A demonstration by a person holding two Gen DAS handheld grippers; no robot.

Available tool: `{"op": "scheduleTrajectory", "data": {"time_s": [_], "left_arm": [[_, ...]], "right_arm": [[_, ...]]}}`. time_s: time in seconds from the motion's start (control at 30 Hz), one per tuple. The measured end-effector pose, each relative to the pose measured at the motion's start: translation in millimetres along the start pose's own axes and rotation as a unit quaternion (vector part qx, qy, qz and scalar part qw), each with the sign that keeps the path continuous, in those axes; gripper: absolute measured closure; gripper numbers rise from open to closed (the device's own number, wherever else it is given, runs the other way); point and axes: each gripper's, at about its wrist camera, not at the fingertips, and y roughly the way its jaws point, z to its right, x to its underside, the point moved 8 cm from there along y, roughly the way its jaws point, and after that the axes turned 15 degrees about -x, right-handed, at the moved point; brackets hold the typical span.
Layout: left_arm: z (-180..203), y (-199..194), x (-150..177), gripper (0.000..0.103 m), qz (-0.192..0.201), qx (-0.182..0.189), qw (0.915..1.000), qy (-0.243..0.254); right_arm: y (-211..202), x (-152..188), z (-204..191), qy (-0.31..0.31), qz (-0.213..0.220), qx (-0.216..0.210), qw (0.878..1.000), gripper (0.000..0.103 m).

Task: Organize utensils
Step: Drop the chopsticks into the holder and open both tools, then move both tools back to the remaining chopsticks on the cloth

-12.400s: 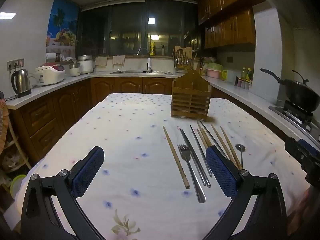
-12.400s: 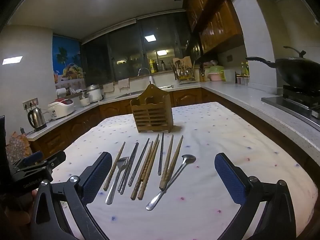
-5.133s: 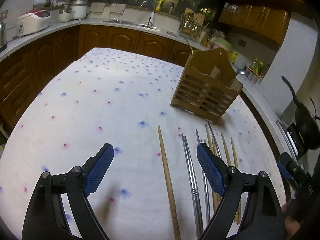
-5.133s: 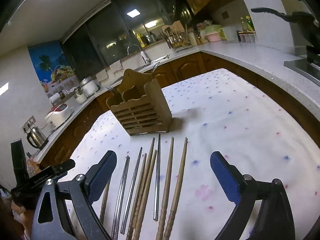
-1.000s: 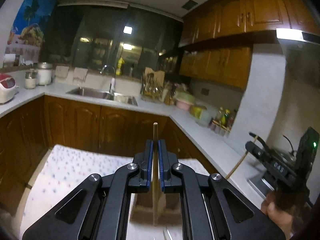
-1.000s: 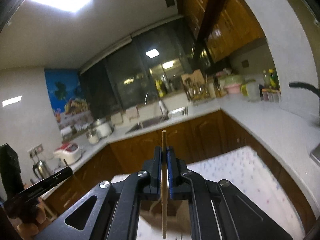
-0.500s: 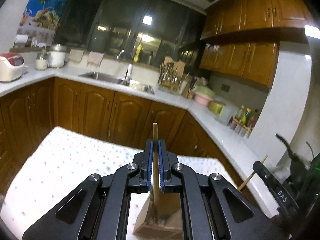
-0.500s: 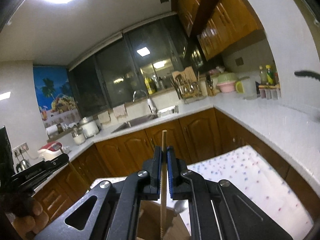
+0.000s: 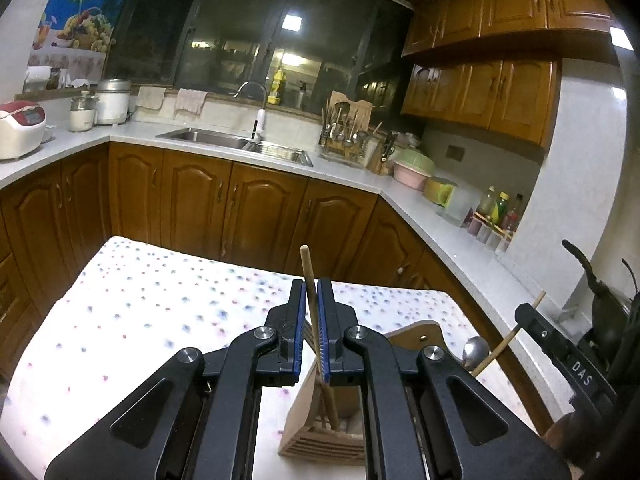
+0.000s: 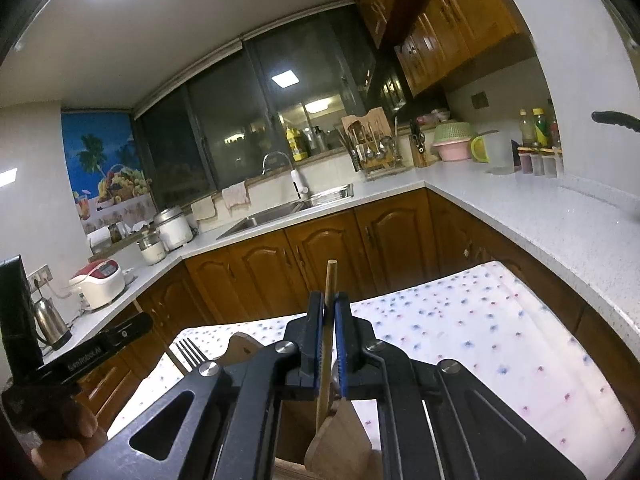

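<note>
Table [image 9: 132,312] under its dotted cloth is carrying the wooden holder [image 9: 320,436], which is sitting at 6 o'clock in both wrist views, directly below both tools. Left gripper [image 9: 311,300] is hanging over it with jaws slightly parted around a wooden chopstick [image 9: 316,332]; chopstick is leaning toward 11 o'clock, touching the right pad and apparently clear of the left one, lower end already down inside a holder compartment. Right gripper [image 10: 328,312] is pinching a second chopstick [image 10: 326,340] near-vertical, lower part disappearing behind the holder's raised back panel [image 10: 338,436], so I cannot tell whether its tip is inside a slot or against the wood. Fork [image 10: 191,353] and spoon [image 9: 475,350] are already standing in the holder. Risks, biggest first: right stick jamming on the panel edge and tipping the light holder if pushed down blind; two tools crowding the same small opening and knocking each other; left stick, barely held and tilted, dropping crooked against the fork tines [image 9: 308,330] rather than settling straight. Suggest releasing one at a time.
</note>
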Motion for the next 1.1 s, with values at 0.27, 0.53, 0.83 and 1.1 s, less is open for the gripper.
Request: {"op": "scheduleTrajectory", "data": {"time_s": [0.27,0.53,0.83,1.1], "left_arm": [[-0.6,-12.0,-4.8,0.08,-0.016,0.023,0.9996,-0.003],[-23.4,-51.2,0.9,0.027,-0.01,0.01,0.9995,-0.029],[-47.9,-90.1,58.5,0.023,-0.055,-0.003,0.9979,-0.033],[-62.9,-111.1,122.1,0.023,-0.111,-0.014,0.9931,-0.033]], "right_arm": [[-0.2,-5.7,3.9,0.018,-0.008,-0.011,1.0,0.076],[-35.4,-19.1,-1.7,0.037,0.026,-0.035,0.998,0.023],[-87.3,17.4,-7.6,0.058,0.01,-0.047,0.997,0.009],[-128.4,78.1,-9.9,0.073,-0.052,-0.045,0.995,0.009]]}}
